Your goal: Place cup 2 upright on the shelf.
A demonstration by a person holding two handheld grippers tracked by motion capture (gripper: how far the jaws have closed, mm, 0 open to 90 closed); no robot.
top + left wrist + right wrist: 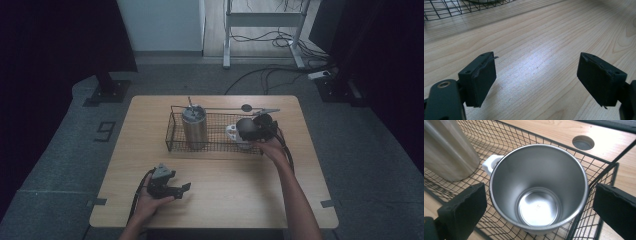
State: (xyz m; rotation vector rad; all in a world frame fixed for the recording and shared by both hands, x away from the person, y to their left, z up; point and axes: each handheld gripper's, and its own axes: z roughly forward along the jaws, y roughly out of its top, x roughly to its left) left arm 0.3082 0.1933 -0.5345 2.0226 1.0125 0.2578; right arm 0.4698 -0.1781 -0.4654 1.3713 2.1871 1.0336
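Fingers (461, 207) of my right gripper (534, 215) stand wide apart, flanking the steel mug (537, 187) without touching it. Mug sits upright at the right end of the wire basket (175, 135), beside a steel tumbler (194, 127), near the counter's (240, 195) far edge. My left gripper (536, 77) hovers spread and empty above the near-left counter.

Grey carpet floor (60, 150), dark curtains (50, 40), white desk frame (262, 20), trailing cables (260, 75)
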